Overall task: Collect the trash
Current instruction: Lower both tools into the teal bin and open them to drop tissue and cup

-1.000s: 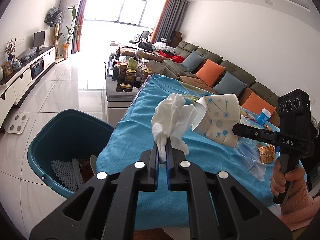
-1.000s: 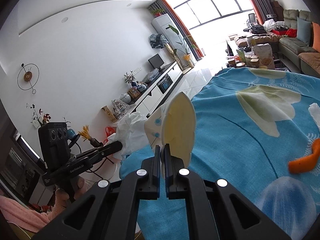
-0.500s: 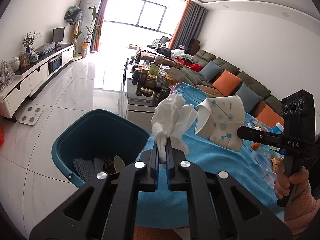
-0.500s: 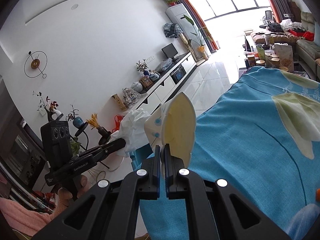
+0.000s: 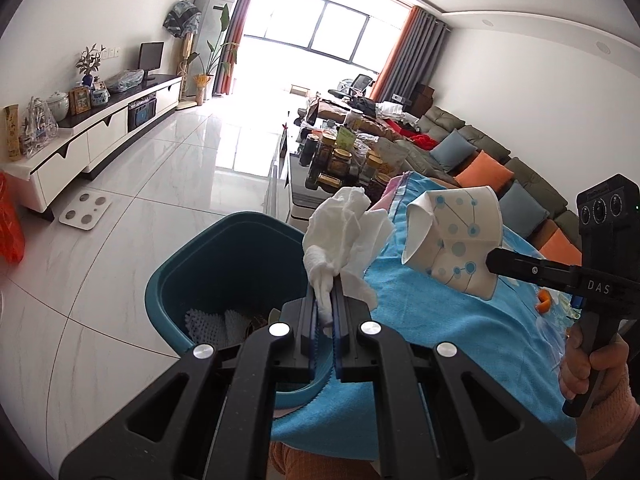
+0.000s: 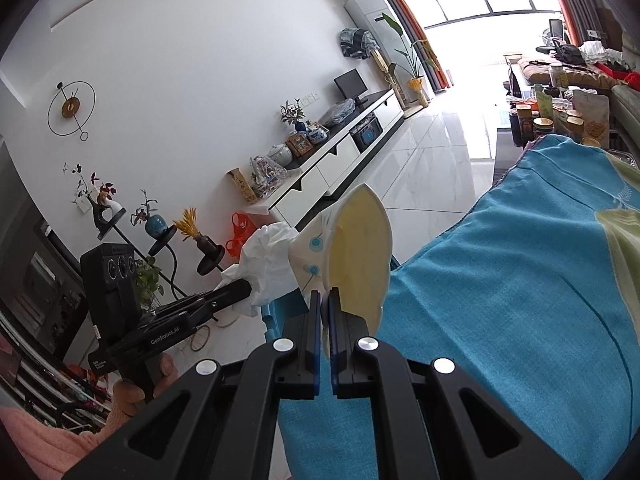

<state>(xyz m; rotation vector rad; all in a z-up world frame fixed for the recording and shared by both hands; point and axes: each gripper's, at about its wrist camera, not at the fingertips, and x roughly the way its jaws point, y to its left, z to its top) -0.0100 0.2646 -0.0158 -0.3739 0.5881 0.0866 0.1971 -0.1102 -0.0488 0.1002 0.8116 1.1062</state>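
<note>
Above the teal bin (image 5: pixel 224 264) at about ten o'clock from my left gripper (image 5: pixel 327 312), I hold a crumpled white tissue (image 5: pixel 344 236) clamped by its twisted tail; it is soft, near weightless and likely to cling. My right gripper (image 6: pixel 325 320) pinches the squashed paper cup (image 6: pixel 356 256) by its flattened rim at twelve o'clock, light, crushable, over the blue tablecloth (image 6: pixel 520 300).
</note>
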